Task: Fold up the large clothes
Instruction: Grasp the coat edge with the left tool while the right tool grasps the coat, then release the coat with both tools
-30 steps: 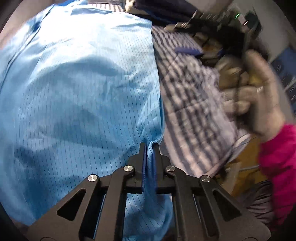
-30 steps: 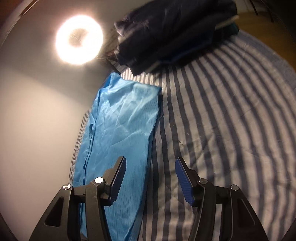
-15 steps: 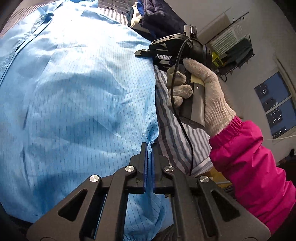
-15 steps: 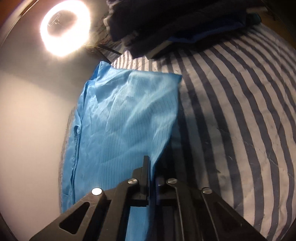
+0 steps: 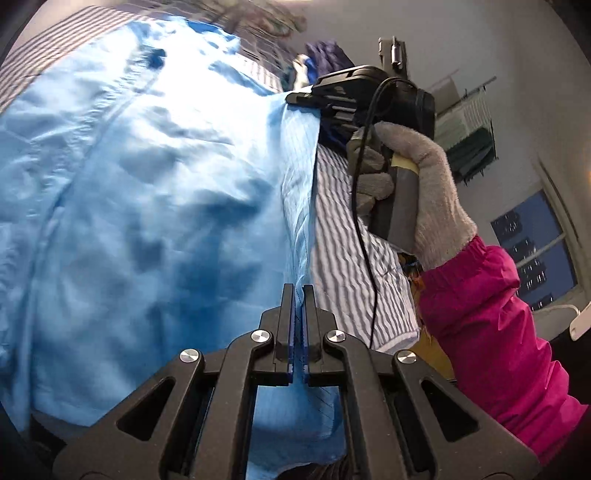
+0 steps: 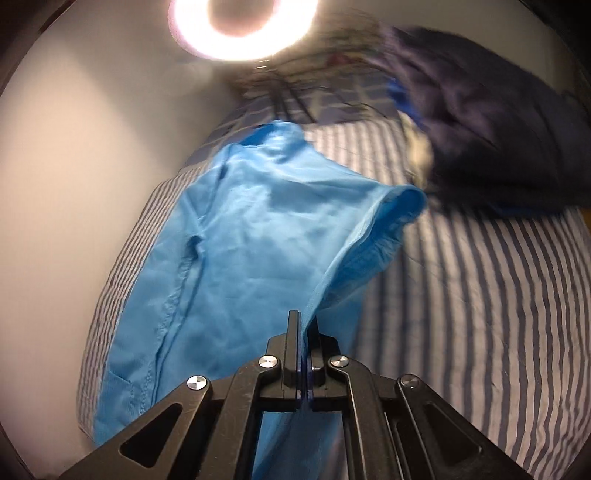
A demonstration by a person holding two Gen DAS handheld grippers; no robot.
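Note:
A large light-blue garment [image 5: 155, 206] [image 6: 255, 236] with thin dark lines lies on a striped bed. My left gripper [image 5: 299, 291] is shut on its right-hand edge, near the bottom of the left wrist view. My right gripper [image 6: 304, 317] is shut on the same edge further along and holds it off the bed, so the cloth curls over in a loose fold [image 6: 391, 206]. In the left wrist view the right gripper [image 5: 306, 99] shows at the top, pinching the blue edge, held by a grey-gloved hand [image 5: 428, 192] with a pink sleeve [image 5: 491, 332].
The blue-and-white striped bedsheet [image 6: 480, 314] [image 5: 343, 240] spreads to the right of the garment. A heap of dark navy clothes [image 6: 491, 122] lies at the far end of the bed. A ring light [image 6: 240, 26] shines by the pale wall [image 6: 74, 177]. A window [image 5: 535, 251] is at right.
My right gripper closed on the garment's edge and lifted it, curling the cloth over. The left gripper, still clamped on the edge, rose and shifted; the gloved hand came in close.

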